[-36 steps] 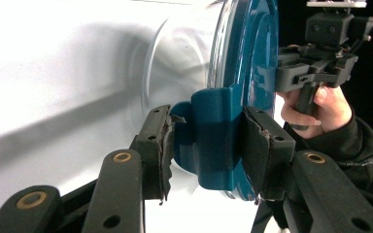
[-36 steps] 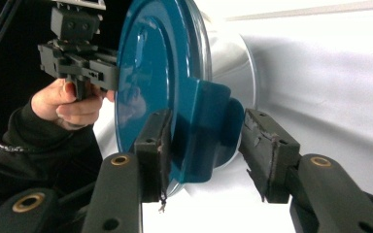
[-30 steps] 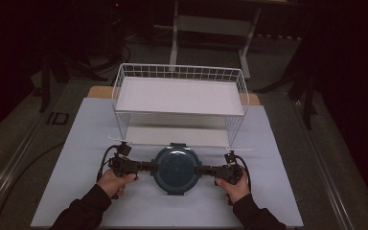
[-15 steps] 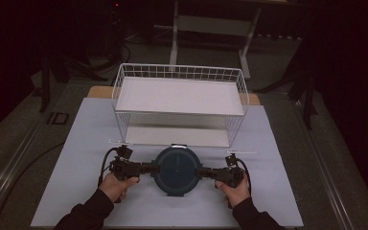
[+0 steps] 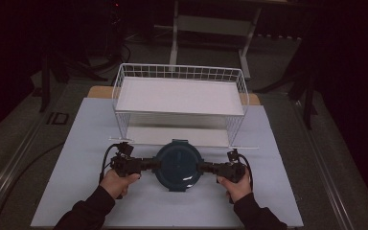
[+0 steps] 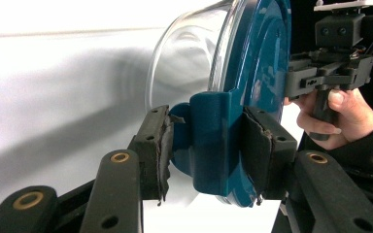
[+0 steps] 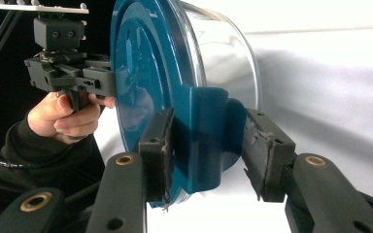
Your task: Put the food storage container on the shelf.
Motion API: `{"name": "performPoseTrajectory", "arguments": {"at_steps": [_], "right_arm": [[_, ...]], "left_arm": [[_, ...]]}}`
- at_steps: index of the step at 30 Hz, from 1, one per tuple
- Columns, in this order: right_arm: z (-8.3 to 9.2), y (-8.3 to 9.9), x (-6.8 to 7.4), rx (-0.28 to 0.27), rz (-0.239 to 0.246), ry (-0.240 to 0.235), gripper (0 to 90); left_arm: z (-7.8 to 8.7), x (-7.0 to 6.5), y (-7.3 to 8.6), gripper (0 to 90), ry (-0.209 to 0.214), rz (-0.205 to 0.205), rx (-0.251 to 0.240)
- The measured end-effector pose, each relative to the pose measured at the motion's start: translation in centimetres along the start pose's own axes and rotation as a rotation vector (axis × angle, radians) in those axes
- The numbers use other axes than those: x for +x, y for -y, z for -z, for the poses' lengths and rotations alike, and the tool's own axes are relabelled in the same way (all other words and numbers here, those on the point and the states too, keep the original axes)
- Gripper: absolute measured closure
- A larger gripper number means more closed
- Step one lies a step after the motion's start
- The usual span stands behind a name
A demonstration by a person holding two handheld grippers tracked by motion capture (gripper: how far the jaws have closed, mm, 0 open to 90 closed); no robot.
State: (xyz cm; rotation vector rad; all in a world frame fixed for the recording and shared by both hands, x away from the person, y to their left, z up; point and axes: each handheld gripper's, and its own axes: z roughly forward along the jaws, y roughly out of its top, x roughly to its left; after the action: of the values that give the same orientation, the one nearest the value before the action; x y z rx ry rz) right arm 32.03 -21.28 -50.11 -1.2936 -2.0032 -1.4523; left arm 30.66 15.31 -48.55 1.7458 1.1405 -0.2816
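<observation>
A round glass container with a dark teal lid [image 5: 178, 165] is over the white mat, just in front of the wire rack. My left gripper [image 5: 155, 164] comes in from its left side and my right gripper [image 5: 202, 166] from its right. In the left gripper view, the left gripper [image 6: 206, 145] is shut on a teal side tab [image 6: 216, 136] of the lid, a pad pressing each face. In the right gripper view, the right gripper [image 7: 209, 145] clamps the opposite tab [image 7: 204, 131]. The clear glass bowl [image 7: 223, 53] shows behind the lid.
A white wire rack [image 5: 179, 72] with a white shelf stands at the back of the mat [image 5: 76, 143], close behind the container. Dark floor, stands and cables lie beyond the table. Mat space shows left and right of the hands.
</observation>
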Motion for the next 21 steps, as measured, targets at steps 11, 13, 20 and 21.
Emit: {"name": "performPoseTrajectory", "arguments": {"at_steps": [11, 13, 20, 21], "right_arm": [[0.2, -3.8, -1.0, -0.047, 0.049, 0.006, 56.5], [0.0, -4.2, -1.4, -0.055, 0.047, 0.006, 56.5], [-0.5, -5.1, -2.9, -0.065, 0.058, 0.03, 56.4], [-0.6, -5.2, -3.1, -0.067, 0.053, 0.031, 56.3]], "left_arm": [[-0.9, 0.7, -2.9, 55.7, -0.015, -0.067, -0.1], [-1.2, 1.2, -3.3, 55.6, -0.018, -0.076, -0.1], [-2.5, 2.6, -4.0, 55.4, -0.022, -0.092, -0.117], [-2.7, 2.9, -4.1, 55.4, -0.023, -0.09, -0.117]]}}
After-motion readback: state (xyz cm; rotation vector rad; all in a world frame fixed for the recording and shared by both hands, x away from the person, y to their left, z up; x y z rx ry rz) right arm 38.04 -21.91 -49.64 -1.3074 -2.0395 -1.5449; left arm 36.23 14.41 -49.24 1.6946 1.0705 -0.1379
